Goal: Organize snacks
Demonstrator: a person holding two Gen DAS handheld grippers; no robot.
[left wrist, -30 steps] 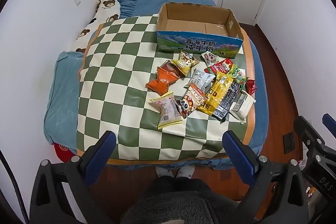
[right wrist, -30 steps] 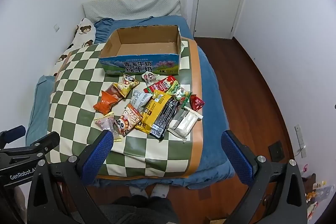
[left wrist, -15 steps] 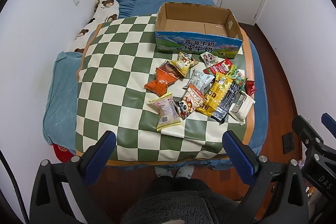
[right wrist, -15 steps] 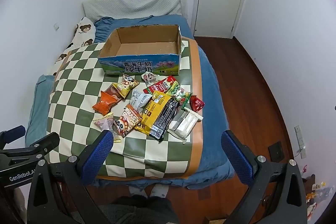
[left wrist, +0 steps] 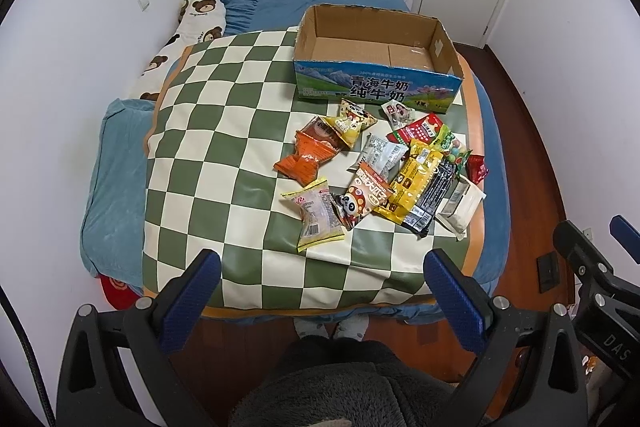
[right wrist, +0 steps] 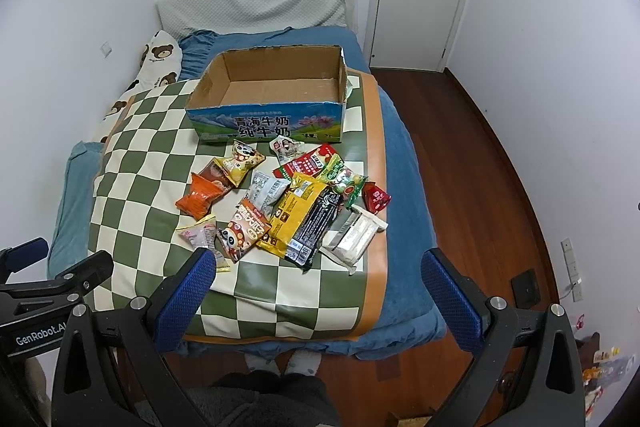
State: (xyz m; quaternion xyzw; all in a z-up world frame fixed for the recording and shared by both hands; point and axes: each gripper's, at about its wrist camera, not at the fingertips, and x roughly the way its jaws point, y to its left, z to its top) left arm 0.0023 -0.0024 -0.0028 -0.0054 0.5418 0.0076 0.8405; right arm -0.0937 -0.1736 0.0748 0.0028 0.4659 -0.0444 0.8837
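1. The left gripper [left wrist: 320, 295] hangs off the foot edge of the bed [left wrist: 120, 195], jaws spread wide and holding nothing.
2. A green-and-cream checkered mat [left wrist: 224, 147] covers most of the bed; a bear-print pillow [left wrist: 188, 27] lies along the bed's left edge near the head.
3. Toward the middle of the mat lie an orange snack packet [left wrist: 306, 159] and, nearer the foot edge, a pale pink packet [left wrist: 316, 213], just beside the rest of the pile.
4. The cardboard milk box [left wrist: 376, 91] sits open-topped toward the head-right part of the mat. Only its bare cardboard floor shows inside; no snack is in it.
5. In front of the box, between it and the foot edge, the snacks overlap in a loose heap: a yellow panda packet [left wrist: 354, 121], a grey packet [left wrist: 380, 157], an orange panda packet [left wrist: 366, 197], a long yellow bag [left wrist: 412, 183] and a black bag [left wrist: 434, 201].
6. Near the bed's right edge lie a white packet [left wrist: 460, 209] and a small red packet [left wrist: 477, 169].
7. The right gripper [right wrist: 318, 291] also hangs off the foot edge, jaws wide apart, empty.
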